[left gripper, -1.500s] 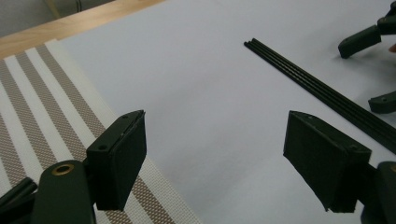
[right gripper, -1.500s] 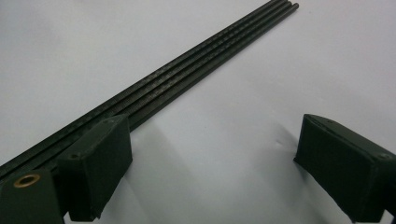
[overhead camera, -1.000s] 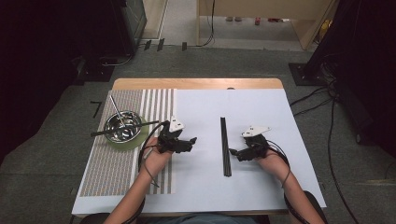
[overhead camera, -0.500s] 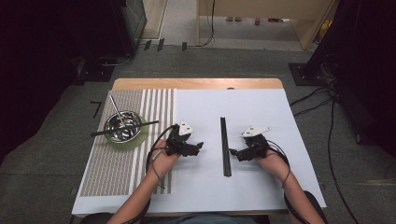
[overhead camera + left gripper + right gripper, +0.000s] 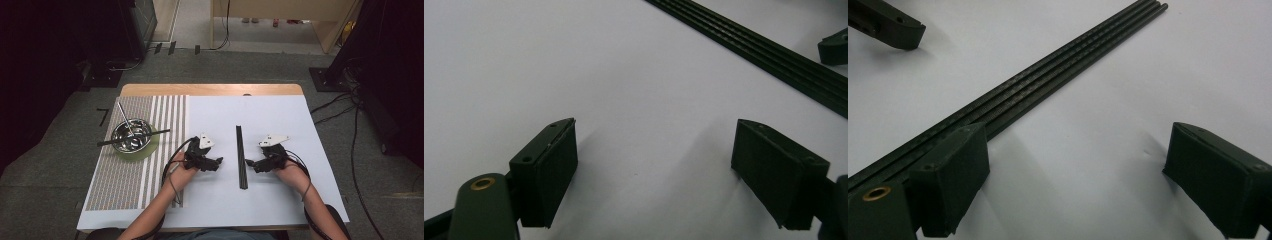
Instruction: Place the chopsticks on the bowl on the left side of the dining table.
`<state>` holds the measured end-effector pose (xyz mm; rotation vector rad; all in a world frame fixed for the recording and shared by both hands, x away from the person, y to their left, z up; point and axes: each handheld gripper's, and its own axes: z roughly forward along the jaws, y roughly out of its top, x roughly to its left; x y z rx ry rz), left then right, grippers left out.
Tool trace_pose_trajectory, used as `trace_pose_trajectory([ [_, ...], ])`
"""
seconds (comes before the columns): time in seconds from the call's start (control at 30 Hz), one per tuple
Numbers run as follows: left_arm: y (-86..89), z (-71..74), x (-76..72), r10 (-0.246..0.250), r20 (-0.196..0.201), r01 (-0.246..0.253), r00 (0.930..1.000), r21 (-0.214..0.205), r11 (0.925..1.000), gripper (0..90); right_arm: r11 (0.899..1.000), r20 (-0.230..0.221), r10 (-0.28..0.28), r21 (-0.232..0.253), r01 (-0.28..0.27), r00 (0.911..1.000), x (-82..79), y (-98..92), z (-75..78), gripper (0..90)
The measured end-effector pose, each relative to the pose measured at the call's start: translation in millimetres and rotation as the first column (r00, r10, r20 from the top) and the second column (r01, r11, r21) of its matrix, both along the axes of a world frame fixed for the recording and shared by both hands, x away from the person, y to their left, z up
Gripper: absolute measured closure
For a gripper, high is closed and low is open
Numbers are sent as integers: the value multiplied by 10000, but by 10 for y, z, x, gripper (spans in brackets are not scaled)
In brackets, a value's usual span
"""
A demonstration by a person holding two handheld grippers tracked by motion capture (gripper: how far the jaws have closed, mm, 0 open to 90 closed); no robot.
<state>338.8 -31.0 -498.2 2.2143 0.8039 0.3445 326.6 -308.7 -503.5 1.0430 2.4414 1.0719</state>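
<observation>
A bundle of thin black rods (image 5: 241,155) lies straight on the white sheet (image 5: 280,200), running away from me. My left gripper (image 5: 217,162) rests low just left of the rods, its tips pointing at them. In the left gripper view my left gripper (image 5: 654,145) is open over bare sheet, its jaws have just been opening, and the rods (image 5: 774,50) lie ahead. My right gripper (image 5: 250,164) sits just right of the rods. In the right gripper view my right gripper (image 5: 1073,145) is open, with the rods (image 5: 1048,70) passing beside its left jaw.
A metal bowl (image 5: 131,135) stands on a green round mat (image 5: 150,147) on the striped cloth (image 5: 125,185) at the left. A black stick (image 5: 160,133) lies across the bowl and a metal rod (image 5: 125,116) leans in it. Cables trail from both grippers.
My left gripper has moved right and a little down, from the striped cloth's edge toward the black rods. The right gripper has stayed where it was.
</observation>
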Motion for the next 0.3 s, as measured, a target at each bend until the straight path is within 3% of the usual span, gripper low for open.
trace_pose_trajectory([
  [0.3, 1, -2, 5, -18, -78, 18, 10000, -31, 10000, 177, 10000, -2, 5, -7, -5, 10000, 0, 1, 0, 101],
])
